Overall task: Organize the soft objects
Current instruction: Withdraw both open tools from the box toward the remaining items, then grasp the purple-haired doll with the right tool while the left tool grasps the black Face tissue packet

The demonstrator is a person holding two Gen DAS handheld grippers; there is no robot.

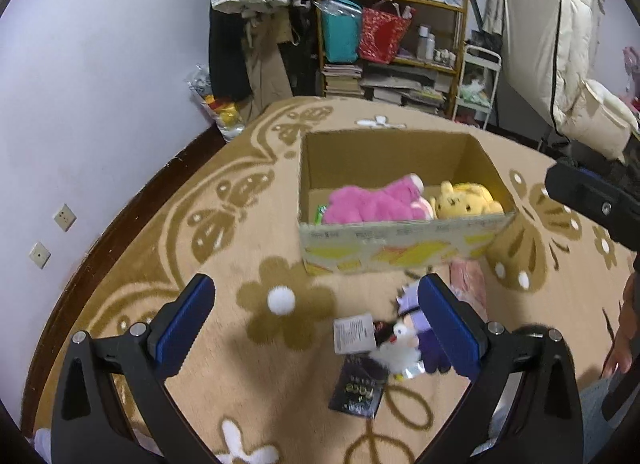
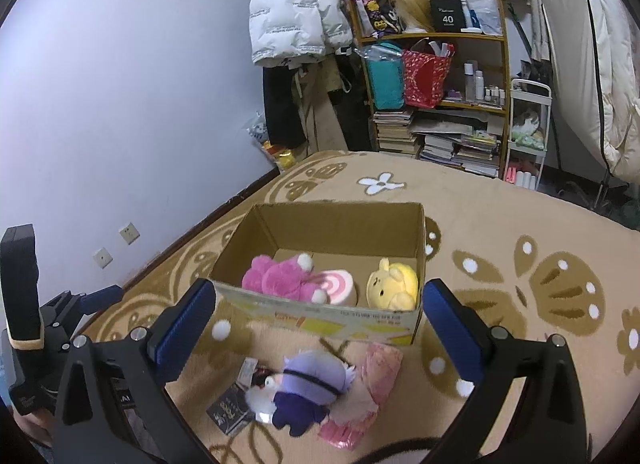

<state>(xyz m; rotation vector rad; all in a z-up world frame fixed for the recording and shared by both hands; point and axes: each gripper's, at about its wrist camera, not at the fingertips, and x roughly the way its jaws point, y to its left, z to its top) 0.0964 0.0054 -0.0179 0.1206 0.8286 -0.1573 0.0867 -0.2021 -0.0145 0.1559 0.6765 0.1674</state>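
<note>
Two plush toys, pink [image 2: 280, 278] and yellow [image 2: 394, 284], already sit in the cardboard box [image 2: 320, 314]; the purple doll [image 2: 308, 388] remains on the carpet [image 2: 520, 344], both grippers' fingers [image 2: 186, 328] spread, empty.

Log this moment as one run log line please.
left gripper: open | right gripper: open | purple plush: on rug | cardboard box: two plushes inside

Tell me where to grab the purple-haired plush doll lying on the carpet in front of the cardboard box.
Grip the purple-haired plush doll across its rounded lavender head, probably coming from above with the right gripper, whose open fingers already frame it. The head is its bulkiest, highest part. It lies tilted beside the pink crinkled packet, and its dark card tag trails left, so stay clear of both.
</note>
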